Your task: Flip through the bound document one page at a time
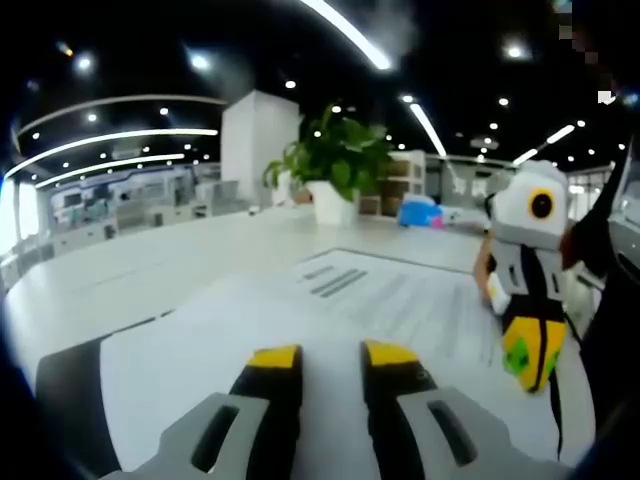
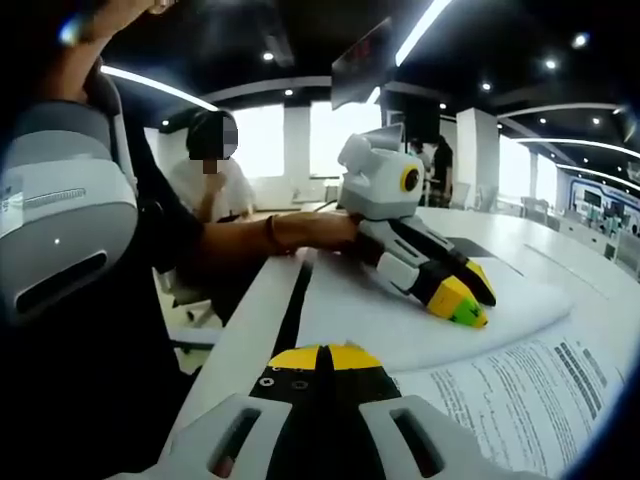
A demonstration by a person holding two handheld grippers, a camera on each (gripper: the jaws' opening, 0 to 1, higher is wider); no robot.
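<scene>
Bound document (image 1: 400, 300) lies open on the worktop (image 1: 150, 270), left gripper (image 1: 330, 362) jaws apart above a page. Right gripper (image 2: 320, 357) jaws closed, empty. Pages left unclear.

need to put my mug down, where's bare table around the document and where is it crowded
Bare table lies between the bound document and the potted plant, stretching toward the far desks. It is crowded on the document itself: the left claw hovers over the page, the right claw is at its far edge, and one page is lifted.
</scene>
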